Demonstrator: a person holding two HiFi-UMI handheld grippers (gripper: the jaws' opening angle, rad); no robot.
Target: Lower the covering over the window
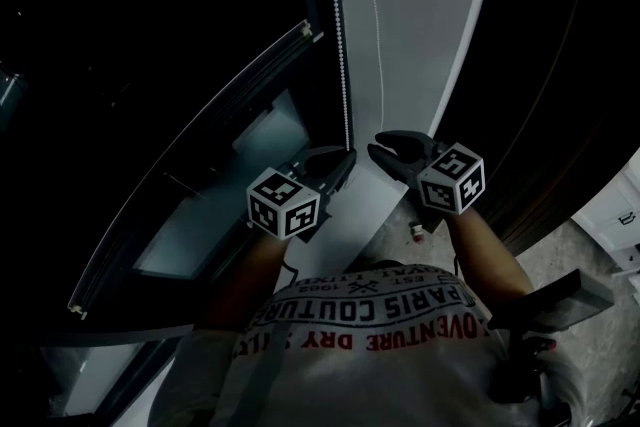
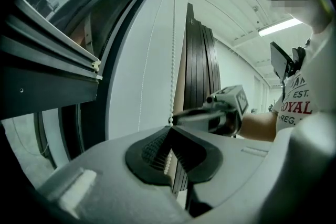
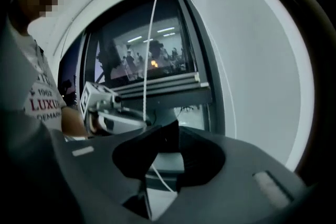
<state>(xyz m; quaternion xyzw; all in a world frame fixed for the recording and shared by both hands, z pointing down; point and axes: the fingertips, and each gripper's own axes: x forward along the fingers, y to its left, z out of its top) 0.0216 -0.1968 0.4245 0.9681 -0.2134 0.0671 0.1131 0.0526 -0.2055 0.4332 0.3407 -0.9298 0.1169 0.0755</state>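
The window's roller covering hangs part way down, and its bottom bar (image 1: 190, 165) (image 2: 52, 39) (image 3: 163, 84) crosses the dark glass. A white bead chain (image 1: 340, 35) (image 2: 172, 60) hangs along the right side of the frame. My left gripper (image 1: 345, 158) (image 2: 170, 128) is shut on this chain, which runs down between its ribbed pads (image 2: 152, 152). My right gripper (image 1: 385, 147) (image 3: 170, 131) sits just to the right at the same height, its tips facing the left one's. Its jaws stand slightly apart, and a thin white cord (image 3: 152, 34) passes between them without being pinched.
A white window reveal (image 1: 410, 15) rises right of the chain. Dark upright slats (image 1: 560, 115) (image 2: 199, 71) stand further right. White furniture (image 1: 615, 210) sits at the right edge above the floor. A small object (image 1: 417, 231) lies on the floor beneath the right gripper.
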